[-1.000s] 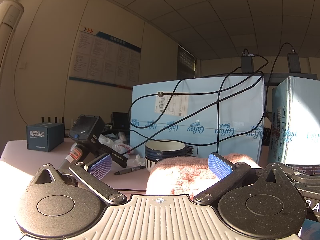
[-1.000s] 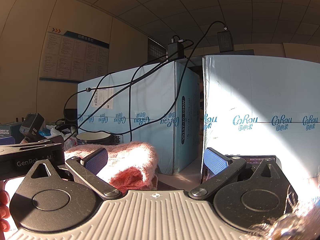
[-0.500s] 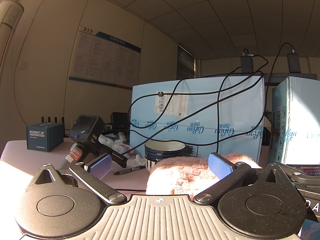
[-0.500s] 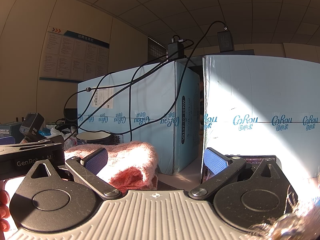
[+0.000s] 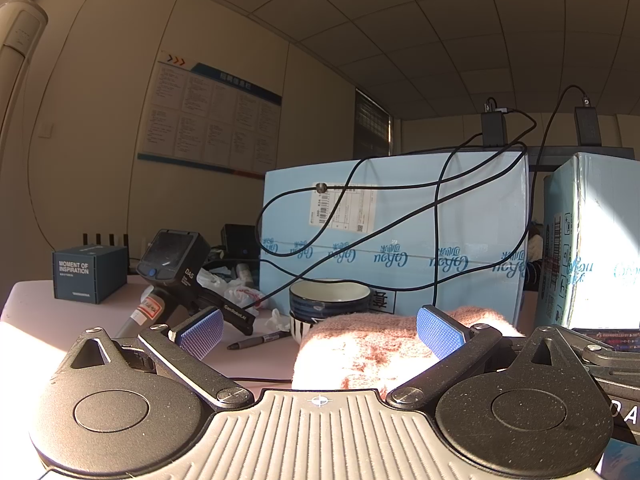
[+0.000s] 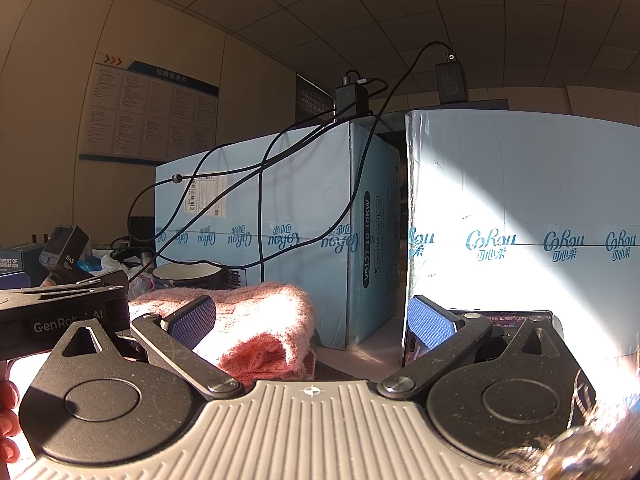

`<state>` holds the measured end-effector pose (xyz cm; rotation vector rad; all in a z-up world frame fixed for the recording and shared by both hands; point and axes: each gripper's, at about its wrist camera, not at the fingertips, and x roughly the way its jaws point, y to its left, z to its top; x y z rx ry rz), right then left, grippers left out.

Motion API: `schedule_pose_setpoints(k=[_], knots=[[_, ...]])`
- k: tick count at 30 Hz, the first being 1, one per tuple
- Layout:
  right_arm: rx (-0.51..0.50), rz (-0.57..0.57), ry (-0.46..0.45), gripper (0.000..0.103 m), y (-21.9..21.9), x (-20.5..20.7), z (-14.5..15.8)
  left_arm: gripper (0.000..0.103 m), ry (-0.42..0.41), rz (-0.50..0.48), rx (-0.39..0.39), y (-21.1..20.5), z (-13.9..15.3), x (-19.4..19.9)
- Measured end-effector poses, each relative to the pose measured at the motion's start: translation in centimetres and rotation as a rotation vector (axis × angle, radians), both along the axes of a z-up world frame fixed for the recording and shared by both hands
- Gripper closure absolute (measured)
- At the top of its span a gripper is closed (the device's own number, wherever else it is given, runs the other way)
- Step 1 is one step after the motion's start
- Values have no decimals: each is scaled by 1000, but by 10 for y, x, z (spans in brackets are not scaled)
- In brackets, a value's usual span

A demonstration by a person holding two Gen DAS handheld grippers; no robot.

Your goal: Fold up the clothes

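A folded pink knitted garment (image 5: 360, 348) lies on the table just ahead of my left gripper (image 5: 320, 330), which is open and empty, its blue pads on either side of the garment's near end. The same garment shows in the right wrist view (image 6: 256, 320), left of centre. My right gripper (image 6: 312, 320) is open and empty, low over the table, with the garment's right end by its left finger. The left gripper's body (image 6: 60, 312) reaches in from the left of that view.
Two large light-blue cartons (image 5: 392, 236) (image 6: 520, 216) stand right behind the garment, with black cables draped over them. A dark bowl (image 5: 330, 296), a pen (image 5: 260, 339), a spare handheld gripper (image 5: 176, 264) and a small dark box (image 5: 88, 274) lie to the left.
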<state>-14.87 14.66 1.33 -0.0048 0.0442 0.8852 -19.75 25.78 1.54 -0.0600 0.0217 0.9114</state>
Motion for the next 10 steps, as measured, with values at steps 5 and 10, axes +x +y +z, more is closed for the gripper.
schedule_pose_setpoints(k=[5,10], knots=[[-14,10,29,0,2,5,-1,0,1,-3,-4,1,0,0],[-18,11,38,0,3,6,-1,0,1,-6,-9,1,0,0]])
